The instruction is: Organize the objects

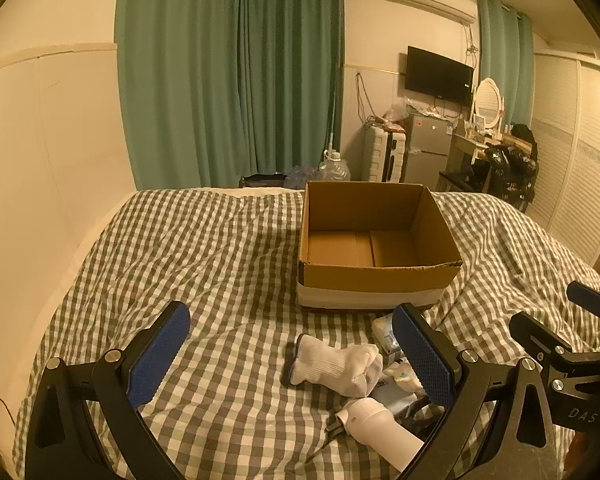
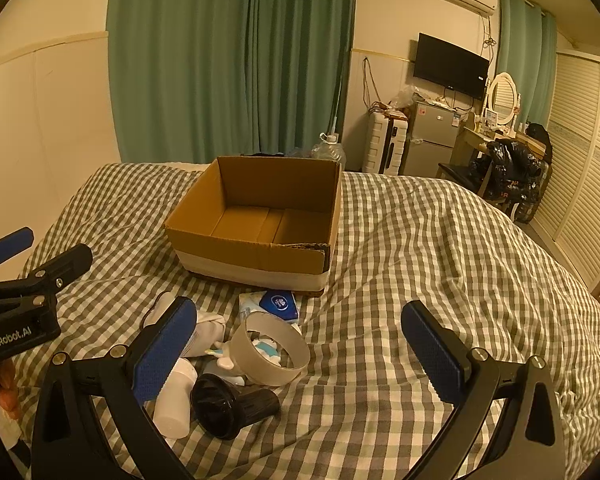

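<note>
1. A cardboard box point(image 2: 256, 216) was seen on the checked bedspread point(image 2: 440, 240), open-topped and with nothing inside.
2. A loose heap of things was found just in front of the box: a rolled white sock point(image 1: 336, 364), a blue-labelled tissue pack point(image 2: 274, 304), a wide roll of tape point(image 2: 274, 350), a black diffuser nozzle point(image 2: 230, 404) and a white hair-dryer body point(image 1: 380, 432).
3. The left gripper point(image 1: 296, 360) was held with its jaws spread wide and nothing between them, above the sock.
4. The right gripper point(image 2: 300, 356) was likewise released and unloaded, on the tape's side of the heap.
5. The task was judged to be at its opening step, since nothing had yet been placed in the box.
6. For the next move, one item, probably the sock or the tape, would need to be straddled, clamped and carried forward over the box's near wall.
</note>
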A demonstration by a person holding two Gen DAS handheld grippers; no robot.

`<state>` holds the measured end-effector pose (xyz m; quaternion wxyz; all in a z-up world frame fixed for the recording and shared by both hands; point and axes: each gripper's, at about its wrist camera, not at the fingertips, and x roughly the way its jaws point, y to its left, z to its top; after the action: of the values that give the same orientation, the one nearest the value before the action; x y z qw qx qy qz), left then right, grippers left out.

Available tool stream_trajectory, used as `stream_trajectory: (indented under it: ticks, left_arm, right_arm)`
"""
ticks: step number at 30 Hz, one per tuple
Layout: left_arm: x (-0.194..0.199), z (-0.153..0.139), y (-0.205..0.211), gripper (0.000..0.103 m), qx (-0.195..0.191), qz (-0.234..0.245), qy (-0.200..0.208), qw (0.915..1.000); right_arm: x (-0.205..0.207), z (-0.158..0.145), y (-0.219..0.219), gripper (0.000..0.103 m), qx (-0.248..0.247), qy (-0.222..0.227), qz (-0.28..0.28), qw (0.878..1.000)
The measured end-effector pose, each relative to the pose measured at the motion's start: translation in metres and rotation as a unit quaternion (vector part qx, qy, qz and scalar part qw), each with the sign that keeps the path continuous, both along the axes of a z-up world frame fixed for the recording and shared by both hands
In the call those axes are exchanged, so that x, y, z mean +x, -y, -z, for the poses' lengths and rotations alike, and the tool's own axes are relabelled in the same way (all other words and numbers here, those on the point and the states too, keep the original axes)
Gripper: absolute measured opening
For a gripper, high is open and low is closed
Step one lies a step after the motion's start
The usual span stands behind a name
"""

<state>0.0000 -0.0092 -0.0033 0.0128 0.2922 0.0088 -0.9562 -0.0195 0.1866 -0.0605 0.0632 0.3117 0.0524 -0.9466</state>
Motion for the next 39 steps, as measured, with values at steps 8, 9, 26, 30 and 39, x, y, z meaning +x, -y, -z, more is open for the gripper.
stream_trajectory:
  ticks: [8, 9, 26, 30, 39]
  left_arm:
    - [0.000, 0.000, 0.002, 0.103, 0.003, -0.003, -0.002, 1.0000]
    - [0.000, 0.000, 0.003, 0.103, 0.005, -0.003, -0.005, 1.0000]
    - [-0.003, 0.003, 0.002, 0.103, 0.002, -0.001, 0.007, 1.0000]
    - [-0.002, 0.003, 0.004, 0.103, -0.004, -0.012, 0.005, 0.9999]
    - [0.006, -0.004, 0.004, 0.103, 0.000, -0.011, -0.009, 0.9999]
  right_arm:
    - [0.000, 0.000, 0.000, 0.103, 0.000, 0.001, -0.001, 1.000]
    - [0.000, 0.000, 0.000, 0.103, 0.000, 0.001, -0.001, 1.000]
    - [0.001, 0.001, -0.001, 0.103, 0.000, 0.004, 0.000, 1.000]
    - [0.001, 0.001, -0.001, 0.103, 0.001, 0.003, -0.001, 1.000]
    - [0.005, 0.002, 0.004, 0.103, 0.003, 0.003, -0.006, 1.000]
